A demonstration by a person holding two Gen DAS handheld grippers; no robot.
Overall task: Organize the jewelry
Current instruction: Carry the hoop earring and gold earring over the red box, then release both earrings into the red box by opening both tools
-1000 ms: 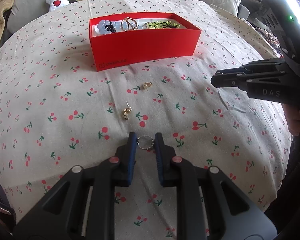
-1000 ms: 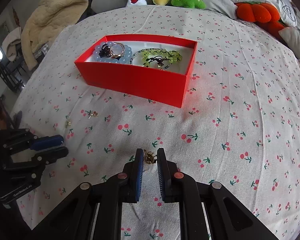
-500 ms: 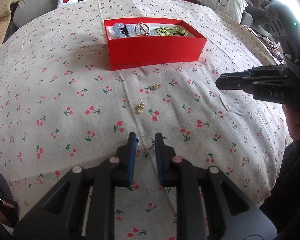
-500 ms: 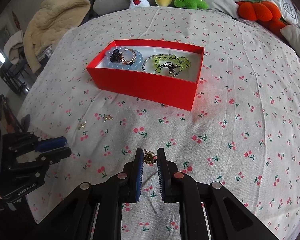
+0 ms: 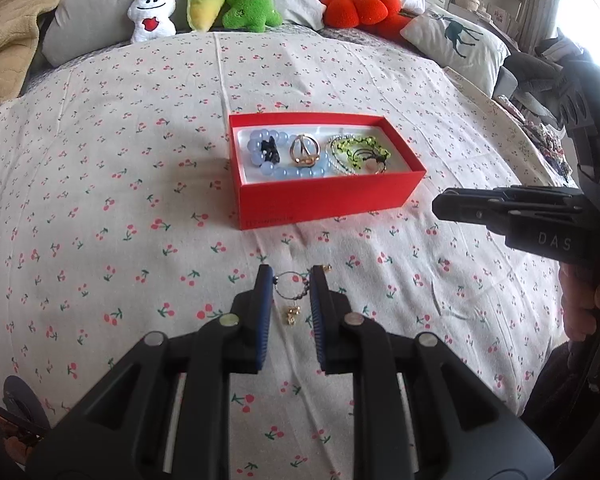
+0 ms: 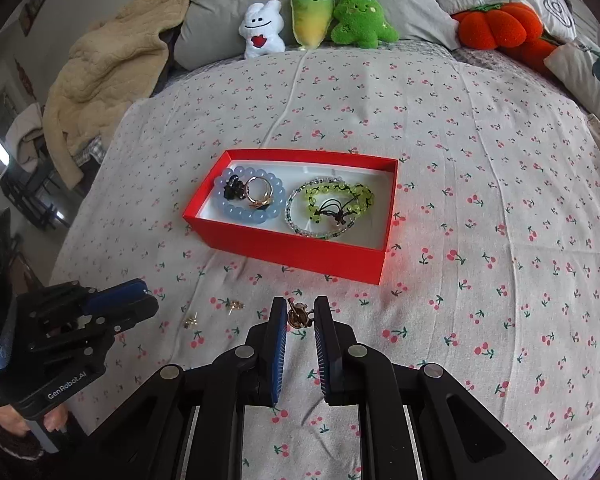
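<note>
Two tongs clenched: left tongs on a beaded wire ring, right tongs on a gold earring.

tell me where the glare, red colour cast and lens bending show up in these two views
Left wrist view: window glare blows out the top right corner, and the bedspread bulges from fisheye bending. Right wrist view: even light with no blown-out patch, the red box throws a red glow on the cloth by its right corner, edges darken.

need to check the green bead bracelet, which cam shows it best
The right wrist view: the green bead bracelet lies open to the camera inside the red box. In the left wrist view it is seen at a lower angle, smaller.
</note>
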